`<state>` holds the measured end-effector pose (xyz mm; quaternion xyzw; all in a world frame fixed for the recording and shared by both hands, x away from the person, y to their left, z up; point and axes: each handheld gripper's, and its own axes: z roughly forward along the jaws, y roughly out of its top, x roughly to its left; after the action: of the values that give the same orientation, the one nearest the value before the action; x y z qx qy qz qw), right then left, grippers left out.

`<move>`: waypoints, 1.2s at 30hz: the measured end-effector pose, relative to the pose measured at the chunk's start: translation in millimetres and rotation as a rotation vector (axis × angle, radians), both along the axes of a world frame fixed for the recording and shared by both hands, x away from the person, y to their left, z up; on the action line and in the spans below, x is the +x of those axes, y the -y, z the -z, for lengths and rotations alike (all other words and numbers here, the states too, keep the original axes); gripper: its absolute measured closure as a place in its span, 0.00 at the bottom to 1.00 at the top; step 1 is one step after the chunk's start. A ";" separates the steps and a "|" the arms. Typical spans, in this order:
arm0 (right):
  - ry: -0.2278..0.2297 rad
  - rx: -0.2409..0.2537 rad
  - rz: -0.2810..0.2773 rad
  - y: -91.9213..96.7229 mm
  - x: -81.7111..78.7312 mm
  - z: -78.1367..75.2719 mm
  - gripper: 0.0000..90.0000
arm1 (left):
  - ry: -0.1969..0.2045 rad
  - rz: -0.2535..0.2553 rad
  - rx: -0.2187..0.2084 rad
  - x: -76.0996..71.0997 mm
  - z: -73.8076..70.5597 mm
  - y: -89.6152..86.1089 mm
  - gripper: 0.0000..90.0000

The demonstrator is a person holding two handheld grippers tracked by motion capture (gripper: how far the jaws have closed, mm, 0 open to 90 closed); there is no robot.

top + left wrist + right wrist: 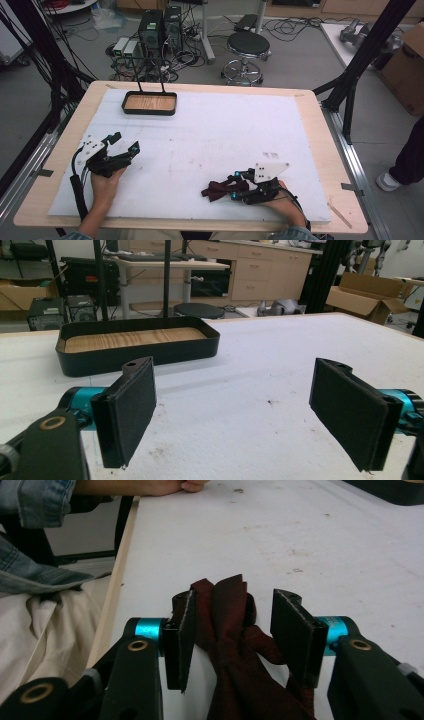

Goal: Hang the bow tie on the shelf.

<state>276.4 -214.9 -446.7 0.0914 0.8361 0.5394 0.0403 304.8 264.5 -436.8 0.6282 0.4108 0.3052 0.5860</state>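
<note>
A crumpled dark red cloth [216,190] lies on the white mat near the table's front edge. My right gripper [233,187] points left at it, and in the right gripper view the cloth [227,607] sits between the jaws. The right gripper [235,635] is open: its left pad touches the fabric, while a gap shows at the right pad. My left gripper [126,141] rests at the left side of the mat, open and wide, with nothing between the jaws [235,410]. It faces a black tray [149,112] with a wooden floor at the back left [140,357].
The white mat [225,125] covers most of the wooden table. Behind the table stand computer towers [160,27], a round stool [248,45] and loose cables. A black frame leg [350,95] and a cardboard box [407,65] are at the right.
</note>
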 end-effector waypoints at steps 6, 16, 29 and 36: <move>0.014 -0.066 -0.024 -6.7 -1.5 0.5 0.64 | -0.001 -0.001 -0.004 0.2 0.1 -0.1 0.21; 0.016 -0.124 -0.029 -12.6 -1.8 1.3 0.65 | -0.006 -0.005 -0.004 0.6 0.4 -0.6 0.21; 0.037 -0.202 -0.033 -19.8 -2.8 2.9 0.77 | -0.007 -0.006 -0.003 0.7 0.4 -0.8 0.21; 0.038 -0.179 -0.007 -17.4 -2.5 2.0 0.84 | -0.007 -0.007 -0.004 0.8 0.5 -0.5 0.21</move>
<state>273.8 -197.5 -448.7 0.0743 0.8804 0.4642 0.0622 305.6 265.0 -437.3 0.6266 0.4156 0.3042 0.5849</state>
